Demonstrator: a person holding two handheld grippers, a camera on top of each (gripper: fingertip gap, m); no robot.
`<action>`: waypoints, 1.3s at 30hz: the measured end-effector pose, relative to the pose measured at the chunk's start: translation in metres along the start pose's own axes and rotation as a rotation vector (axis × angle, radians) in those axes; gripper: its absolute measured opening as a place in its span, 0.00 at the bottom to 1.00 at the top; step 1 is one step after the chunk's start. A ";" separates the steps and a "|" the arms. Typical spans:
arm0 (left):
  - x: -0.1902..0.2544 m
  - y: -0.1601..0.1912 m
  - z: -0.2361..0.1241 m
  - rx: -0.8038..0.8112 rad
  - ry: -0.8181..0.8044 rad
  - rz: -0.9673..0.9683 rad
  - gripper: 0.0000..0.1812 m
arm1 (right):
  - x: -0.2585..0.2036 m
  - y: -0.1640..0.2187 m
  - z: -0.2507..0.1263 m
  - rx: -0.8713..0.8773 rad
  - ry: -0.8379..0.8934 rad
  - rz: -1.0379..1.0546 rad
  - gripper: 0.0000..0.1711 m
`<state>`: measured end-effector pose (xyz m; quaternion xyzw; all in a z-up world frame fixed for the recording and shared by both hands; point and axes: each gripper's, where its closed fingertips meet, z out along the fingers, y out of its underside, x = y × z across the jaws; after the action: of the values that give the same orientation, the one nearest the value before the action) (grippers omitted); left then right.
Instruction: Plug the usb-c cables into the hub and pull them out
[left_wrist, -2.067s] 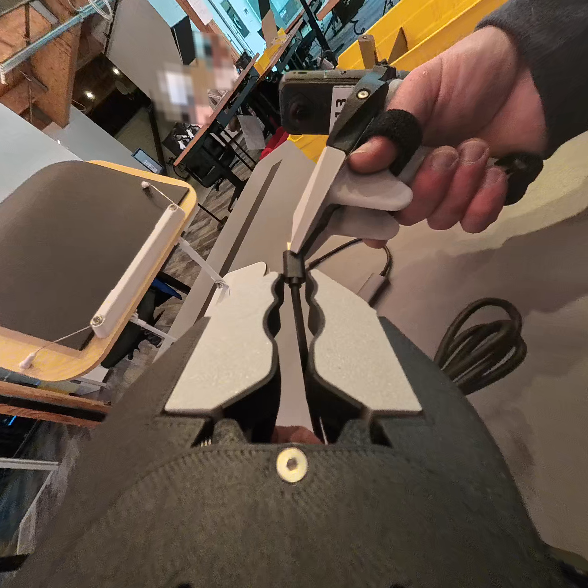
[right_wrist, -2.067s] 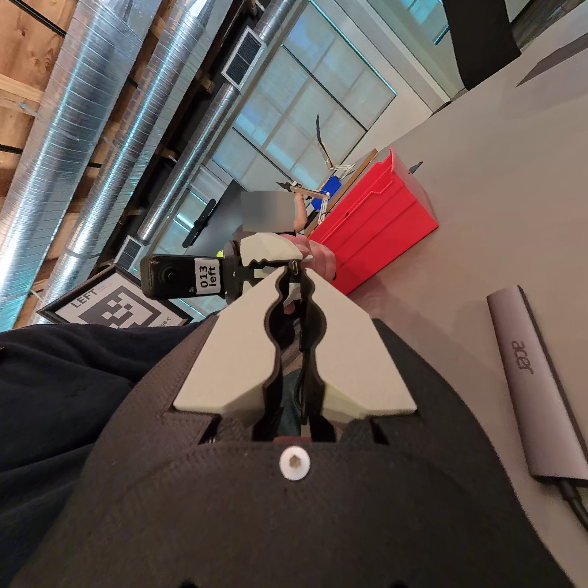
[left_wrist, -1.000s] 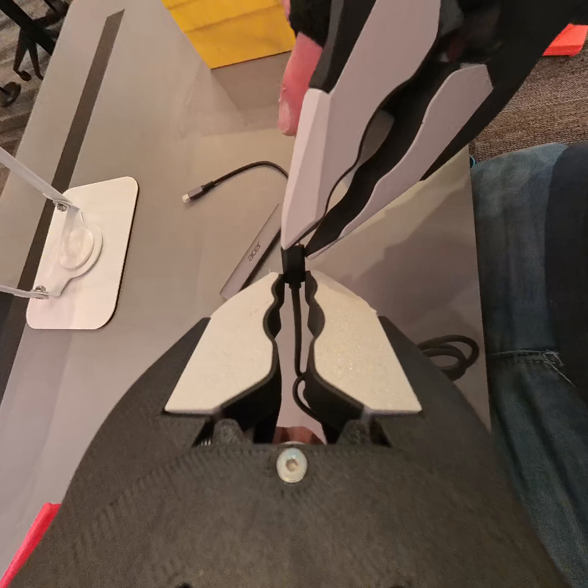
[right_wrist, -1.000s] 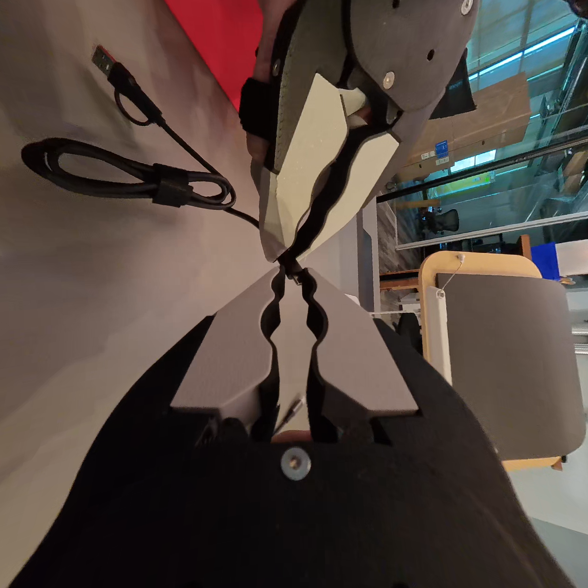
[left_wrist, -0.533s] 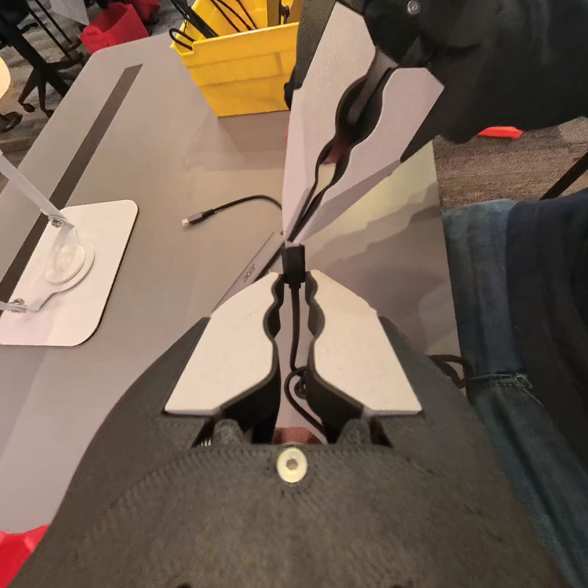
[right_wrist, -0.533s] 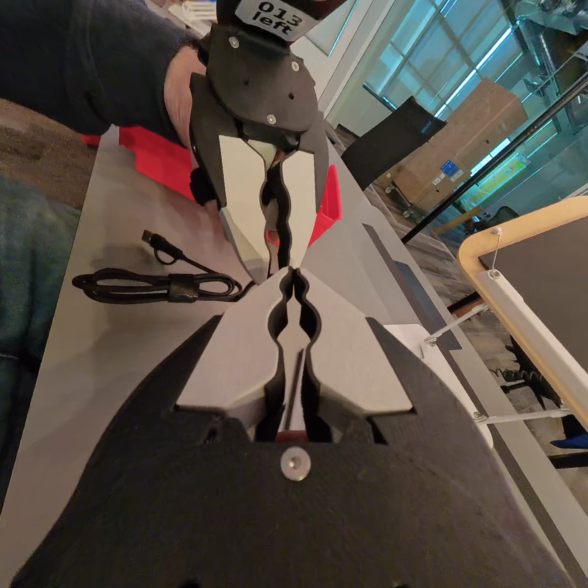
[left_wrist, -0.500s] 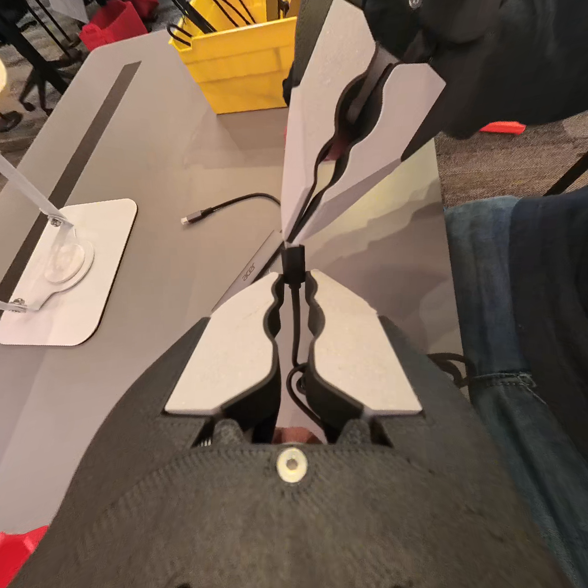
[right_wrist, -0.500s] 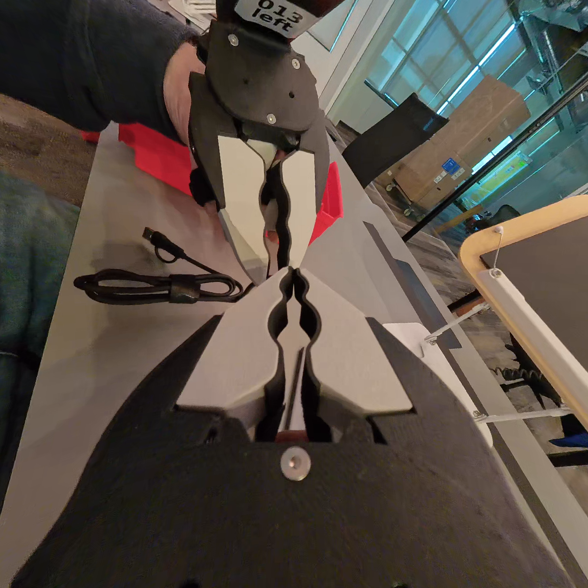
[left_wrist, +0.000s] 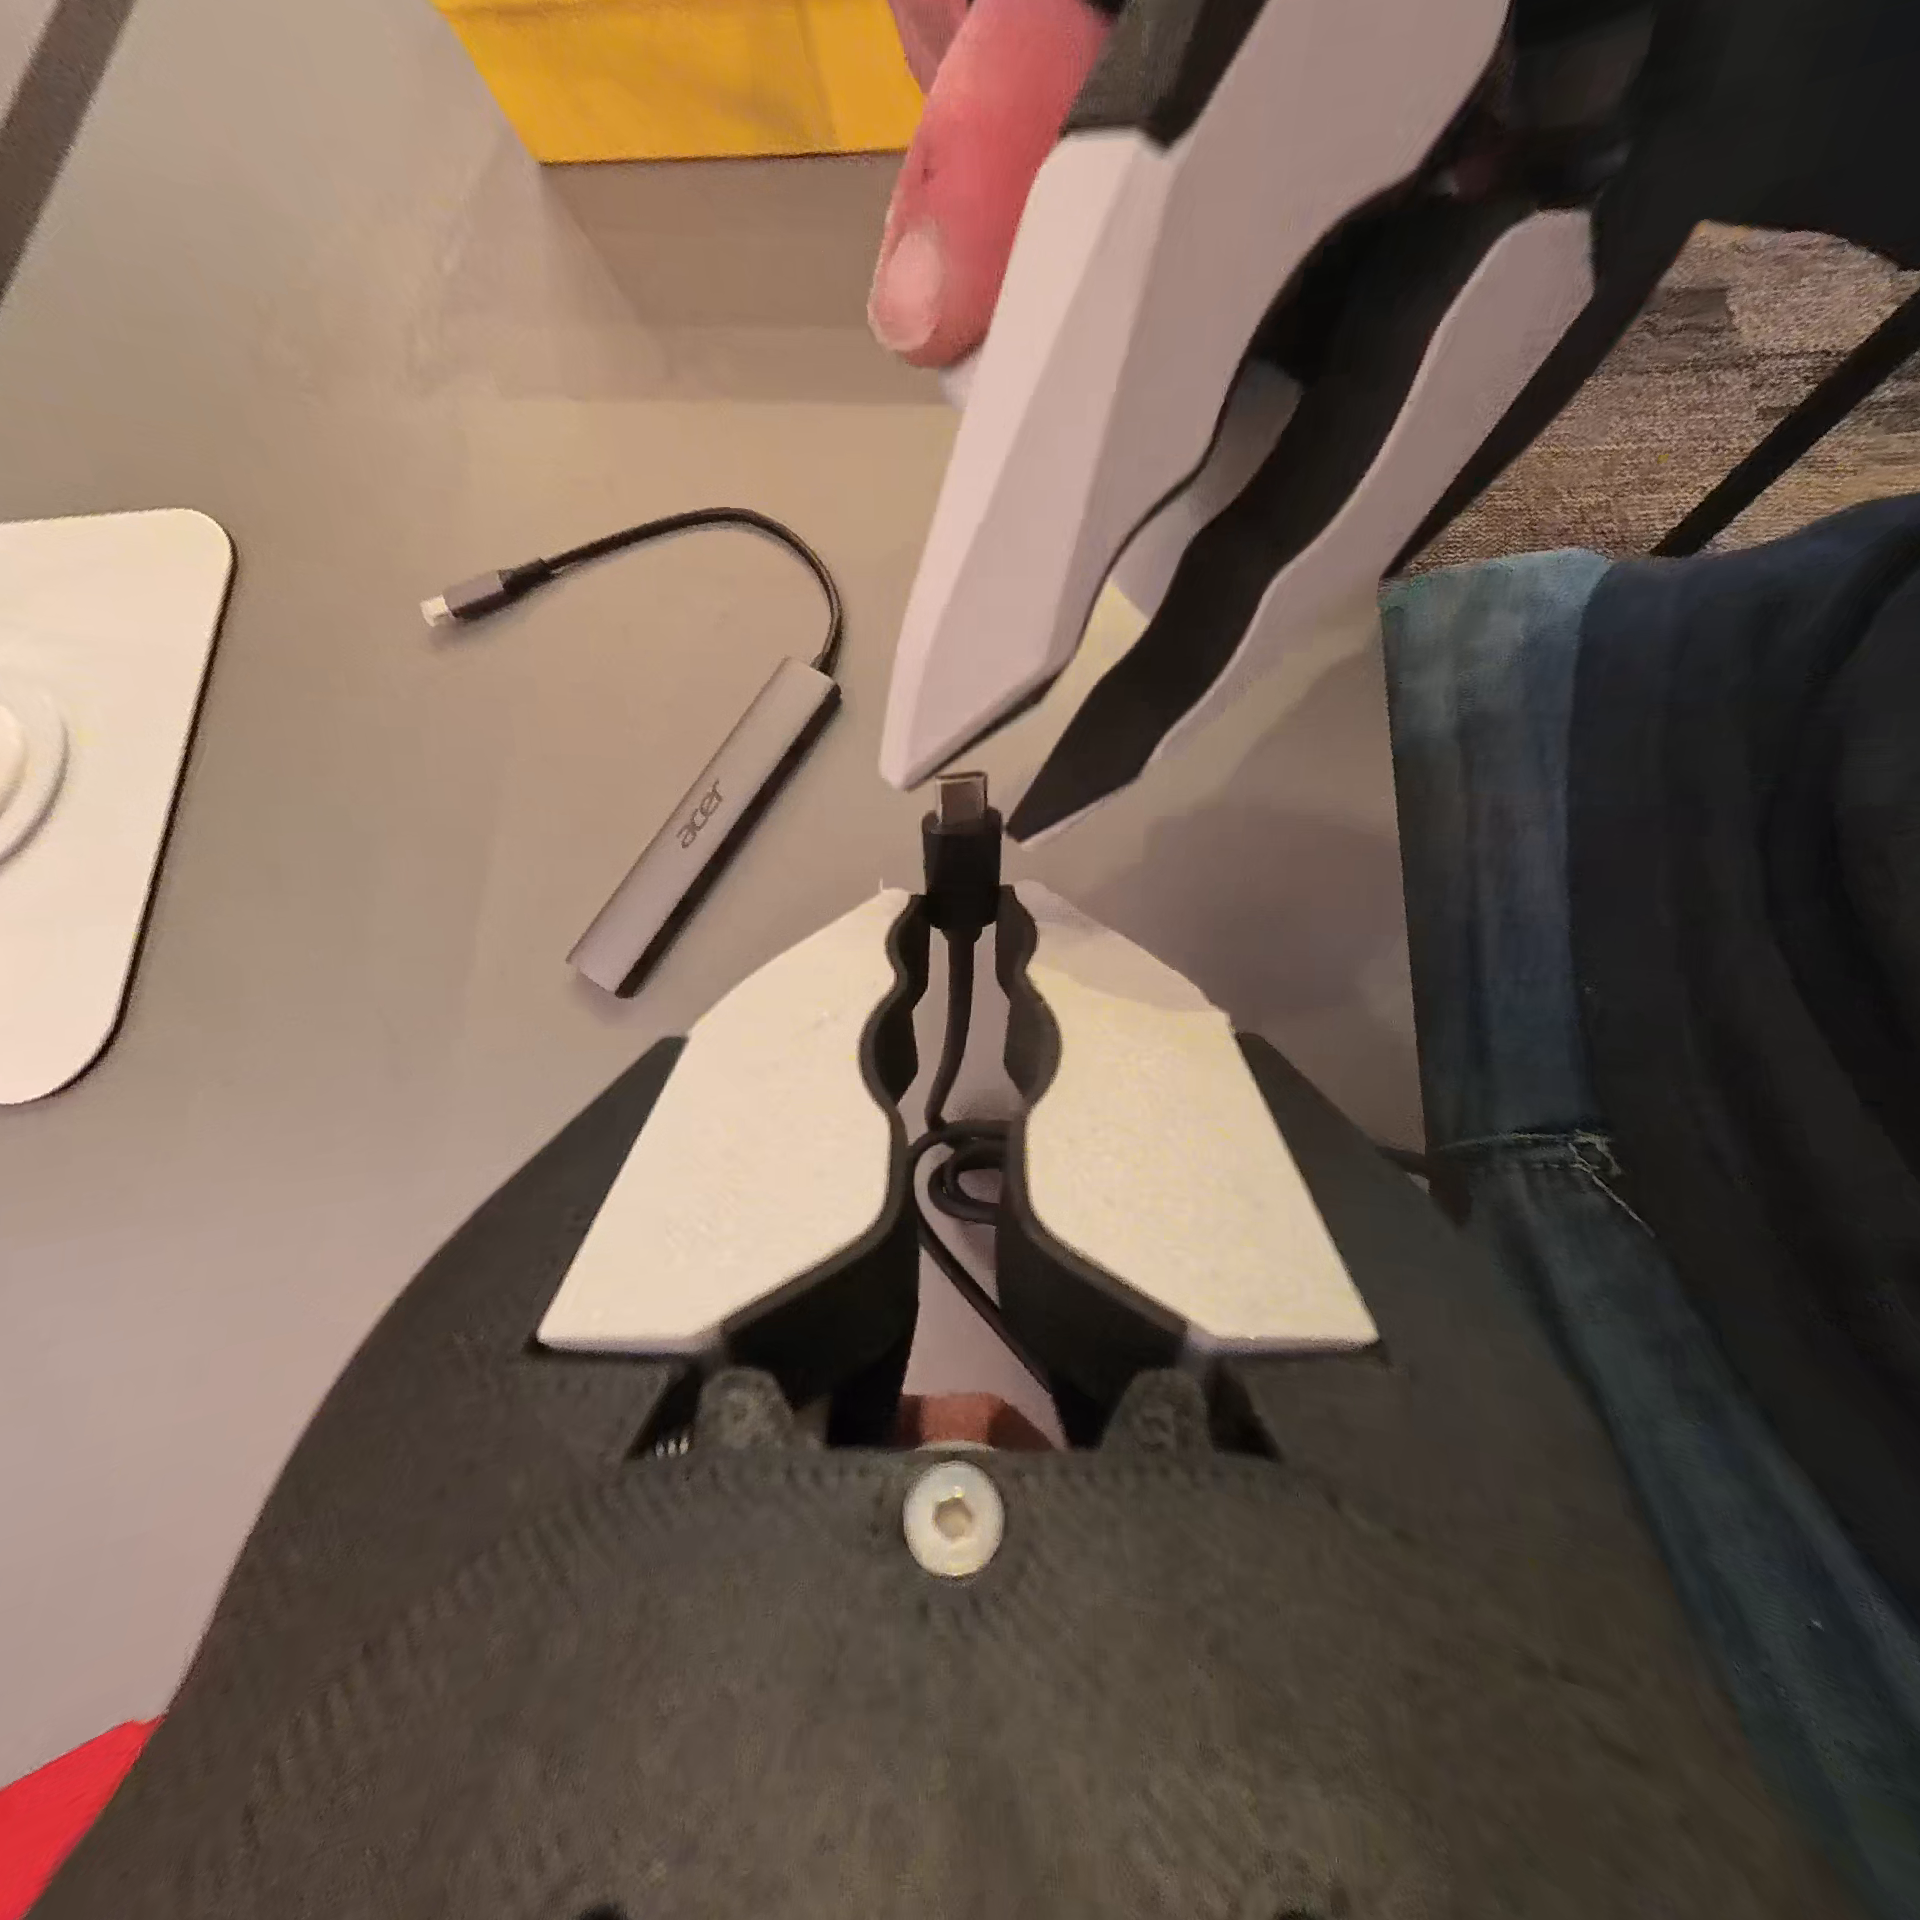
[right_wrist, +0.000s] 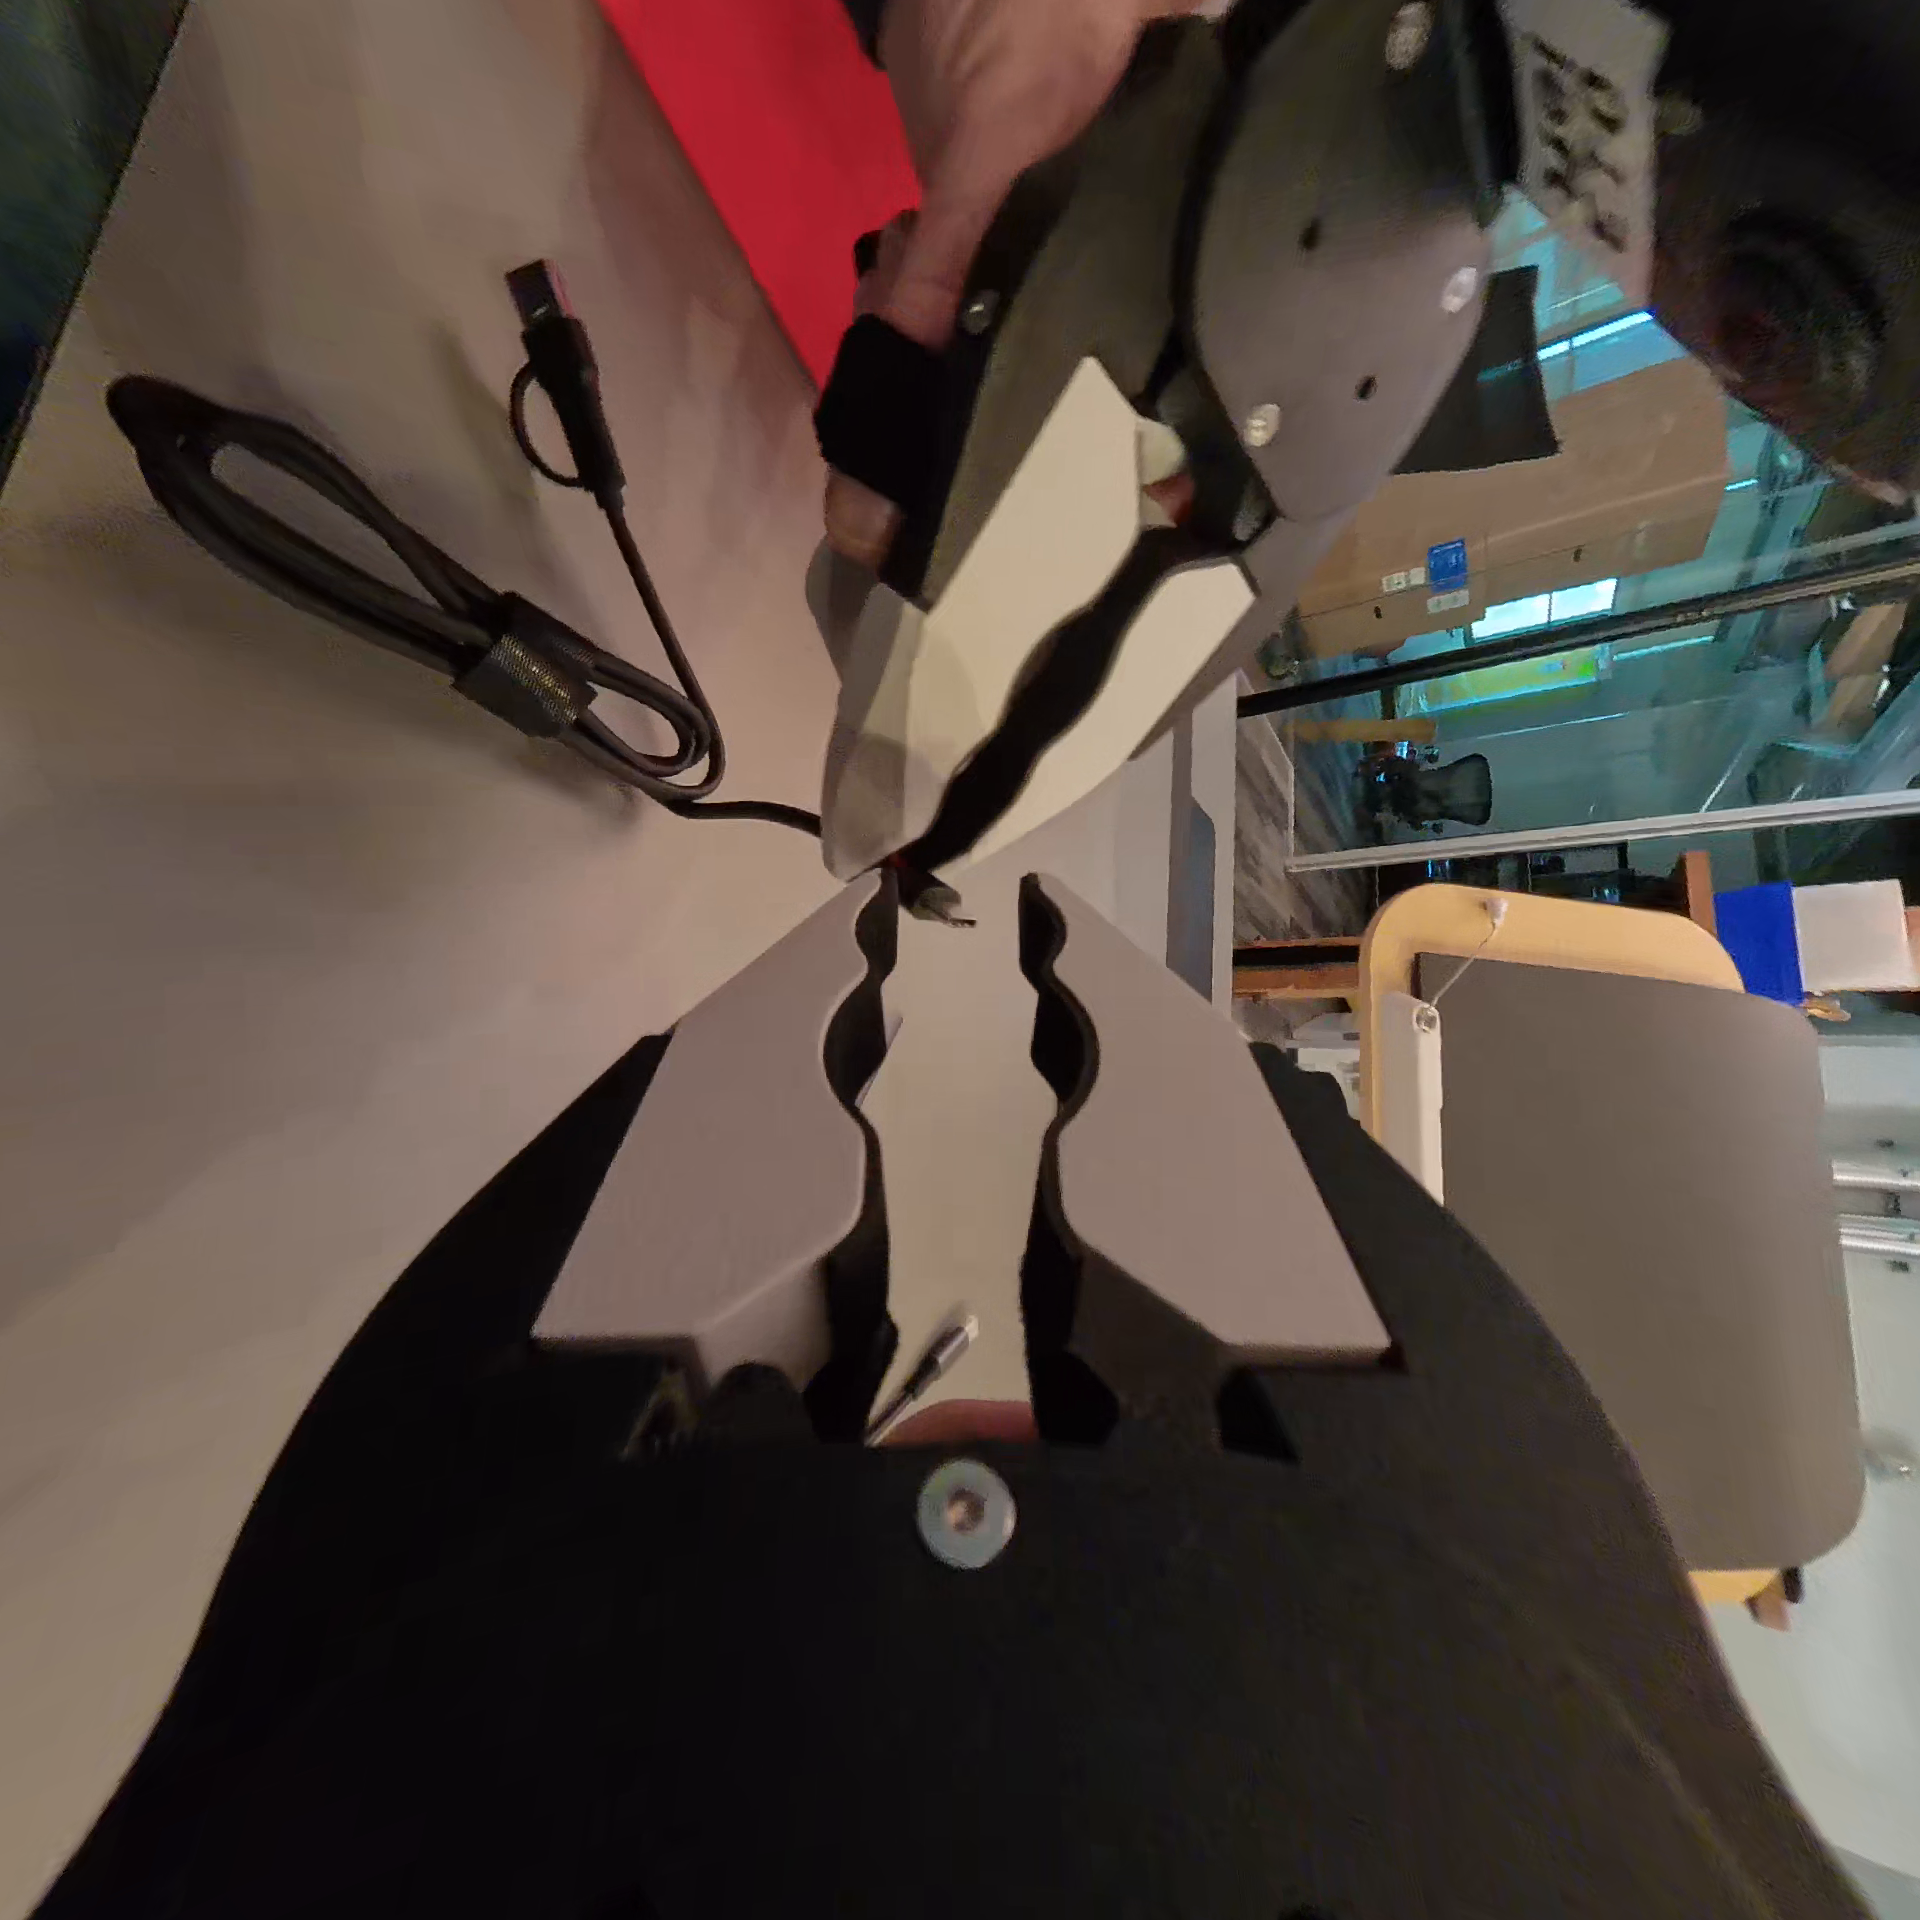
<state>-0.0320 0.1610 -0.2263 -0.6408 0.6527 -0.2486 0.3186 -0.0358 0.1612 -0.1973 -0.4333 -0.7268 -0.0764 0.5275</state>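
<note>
1. The left gripper (left_wrist: 961, 904) is pinching the black USB-C plug (left_wrist: 963, 844), metal tip pointing out.
2. The right gripper (right_wrist: 951, 899) is hanging with jaws parted, empty, beside that tip.
3. The hub (left_wrist: 709, 828) is lying flat on the table (left_wrist: 364, 364), unplugged.
4. Risk: the plug twisting in the pinch and missing its port.
5. Open tabletop surrounds the hub; the table edge runs near the person's lap.
</note>
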 end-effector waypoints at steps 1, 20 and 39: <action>0.001 0.000 0.000 -0.002 0.005 -0.004 0.06 | -0.003 0.000 0.003 -0.014 -0.009 -0.019 0.10; 0.023 0.016 -0.011 -0.062 0.245 -0.129 0.07 | -0.020 -0.002 0.022 -0.136 -0.031 -0.209 0.04; -0.012 -0.022 -0.033 0.254 0.076 -0.166 0.07 | 0.032 0.002 0.012 0.070 0.233 0.323 0.02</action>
<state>-0.0412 0.1690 -0.1867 -0.6373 0.5722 -0.3787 0.3507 -0.0449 0.1867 -0.1766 -0.5140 -0.5839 -0.0153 0.6282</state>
